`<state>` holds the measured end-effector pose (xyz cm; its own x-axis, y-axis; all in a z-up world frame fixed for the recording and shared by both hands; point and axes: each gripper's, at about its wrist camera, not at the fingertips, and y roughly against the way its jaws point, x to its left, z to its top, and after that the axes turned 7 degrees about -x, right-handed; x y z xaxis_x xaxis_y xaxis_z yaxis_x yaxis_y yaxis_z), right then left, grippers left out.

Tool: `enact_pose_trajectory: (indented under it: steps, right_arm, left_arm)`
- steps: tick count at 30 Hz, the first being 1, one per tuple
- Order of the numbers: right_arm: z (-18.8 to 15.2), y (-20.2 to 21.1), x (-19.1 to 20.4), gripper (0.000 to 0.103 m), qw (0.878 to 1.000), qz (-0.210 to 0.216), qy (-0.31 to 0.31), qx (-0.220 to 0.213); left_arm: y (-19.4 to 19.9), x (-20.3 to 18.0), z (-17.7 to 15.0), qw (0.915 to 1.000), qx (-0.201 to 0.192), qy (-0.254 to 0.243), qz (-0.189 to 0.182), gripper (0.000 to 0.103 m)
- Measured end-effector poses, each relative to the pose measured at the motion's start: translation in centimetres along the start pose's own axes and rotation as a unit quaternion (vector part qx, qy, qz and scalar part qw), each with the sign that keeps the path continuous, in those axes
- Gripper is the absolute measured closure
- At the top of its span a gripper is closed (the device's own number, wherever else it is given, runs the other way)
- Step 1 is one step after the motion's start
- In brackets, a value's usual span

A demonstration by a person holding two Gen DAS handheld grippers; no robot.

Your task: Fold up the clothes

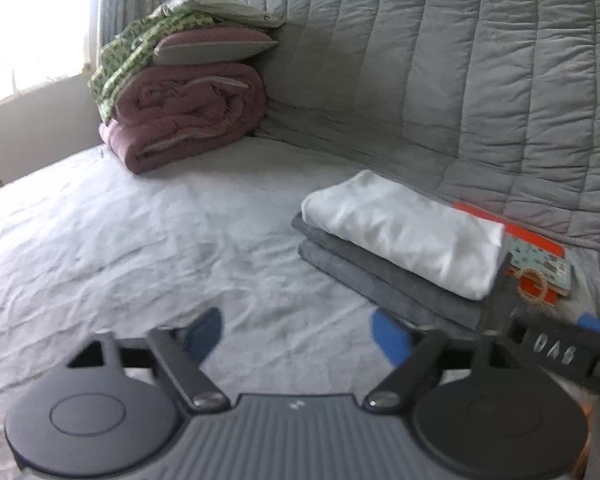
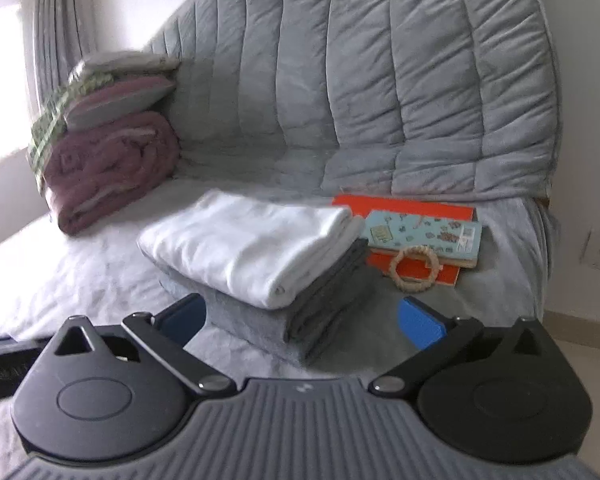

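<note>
Spreading from the bright window point(image 1: 28, 28) at far left, the bed point(image 1: 120, 248) offers a wide stretch of bare, wrinkled pale sheet in the left wrist view, open from its near edge up to the rolled mauve blanket point(image 1: 184, 120) in the back corner. That roll bears a mauve-and-grey pillow point(image 1: 216, 46) and a green patterned cloth point(image 1: 140, 52), all against the quilted grey cover point(image 1: 460, 80) that rises behind the bed. The left claw point(image 1: 296, 336) hovers released over the bare sheet, its blue pads wide apart with nothing between them. Further right sits the stack of folded clothes point(image 1: 380, 248): a white folded garment point(image 2: 252, 244) on top, dark grey and lighter grey pieces beneath, their folded edges stepped out toward the viewer. The right claw point(image 2: 300, 320) is likewise released, jaws spread wide just in front of the stack's near corner, pads clear of the fabric. Just beside the stack's right edge lies an orange book point(image 2: 404, 204) with a light blue patterned book point(image 2: 424, 236) on it and a rope ring point(image 2: 414, 270) resting at their front. Beyond the books the bed's right edge drops away to a strip of pale floor point(image 2: 580, 332) below the wall.
</note>
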<state>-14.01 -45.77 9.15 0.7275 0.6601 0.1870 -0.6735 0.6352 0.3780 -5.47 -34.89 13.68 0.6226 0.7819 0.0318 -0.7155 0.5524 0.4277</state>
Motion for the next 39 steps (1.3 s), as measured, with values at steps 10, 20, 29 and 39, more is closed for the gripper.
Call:
enact_pose_trajectory:
  steps: [10, 20, 29, 39]
  right_arm:
    - [0.1, -1.3, -1.1, 0.0, 0.998, -0.017, -0.059, 0.027]
    - [0.2, -1.7, -1.7, 0.0, 0.995, -0.03, -0.089, 0.029]
    - [0.2, -1.8, -2.1, 0.0, 0.994, -0.029, -0.099, 0.035]
    - [0.1, -1.9, -2.2, 0.0, 0.993, -0.023, -0.111, 0.042]
  left_arm:
    - [-1.5, -0.9, 0.3, 0.9998, 0.008, -0.01, 0.013, 0.001]
    - [-2.2, -2.6, 0.3, 0.9989, 0.026, -0.039, 0.008, 0.001]
    - [-2.6, -3.9, 0.2, 0.9984, 0.029, -0.048, 0.005, 0.001]
    - [-2.8, -4.3, 0.0, 0.9984, 0.034, -0.046, 0.003, 0.001]
